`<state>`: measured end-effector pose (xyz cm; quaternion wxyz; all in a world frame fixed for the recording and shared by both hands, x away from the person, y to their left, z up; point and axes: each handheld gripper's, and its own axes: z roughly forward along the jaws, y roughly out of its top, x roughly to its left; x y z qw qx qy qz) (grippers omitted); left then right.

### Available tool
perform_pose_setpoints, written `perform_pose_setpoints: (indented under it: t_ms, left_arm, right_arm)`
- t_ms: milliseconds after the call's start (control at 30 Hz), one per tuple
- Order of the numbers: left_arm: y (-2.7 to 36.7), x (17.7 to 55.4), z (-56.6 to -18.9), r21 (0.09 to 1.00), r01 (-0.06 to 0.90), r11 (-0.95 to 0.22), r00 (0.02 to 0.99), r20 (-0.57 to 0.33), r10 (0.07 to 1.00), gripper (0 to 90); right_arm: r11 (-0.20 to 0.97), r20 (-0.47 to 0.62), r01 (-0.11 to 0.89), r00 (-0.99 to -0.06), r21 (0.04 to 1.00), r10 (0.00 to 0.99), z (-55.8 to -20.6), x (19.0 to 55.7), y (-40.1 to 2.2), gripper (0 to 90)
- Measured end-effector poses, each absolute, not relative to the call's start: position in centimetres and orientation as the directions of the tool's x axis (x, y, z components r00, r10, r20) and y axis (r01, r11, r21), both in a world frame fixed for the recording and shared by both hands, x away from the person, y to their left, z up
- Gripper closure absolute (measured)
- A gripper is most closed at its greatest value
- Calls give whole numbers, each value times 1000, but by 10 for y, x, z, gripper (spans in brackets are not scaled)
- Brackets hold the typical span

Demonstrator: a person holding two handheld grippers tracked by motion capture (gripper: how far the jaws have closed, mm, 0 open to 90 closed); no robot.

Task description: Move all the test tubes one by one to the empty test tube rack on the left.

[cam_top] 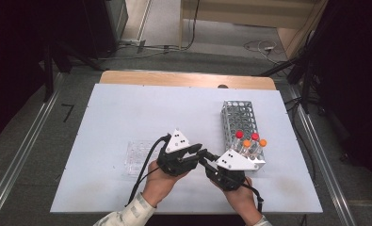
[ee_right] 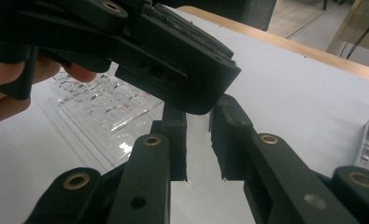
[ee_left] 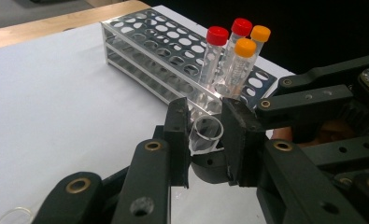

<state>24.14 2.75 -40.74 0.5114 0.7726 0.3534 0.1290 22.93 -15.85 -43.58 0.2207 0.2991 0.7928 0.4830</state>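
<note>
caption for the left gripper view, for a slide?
Left claw shut on an uncapped clear tube, metal rack with four capped tubes behind it.

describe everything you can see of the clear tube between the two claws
The clear tube is a small, transparent, plastic-looking cylinder with no cap on it; its round open mouth faces the left gripper view's camera. It is held off the white table, roughly level, not in the metal rack behind it. The left claw presses its two black pads on the tube near the mouth, and the right claw grips it as well. Whether it holds anything cannot be told.
</note>
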Motion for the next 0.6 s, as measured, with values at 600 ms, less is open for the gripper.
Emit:
perform_pose_setpoints:
  t_ms: [600]
  left_arm:
    - [51, 228, -380, 912, 368, -179, 702, -146, 697, 773]
  right_arm:
    - [335, 6, 290, -763, 896, 646, -428, 225, -174, 417]
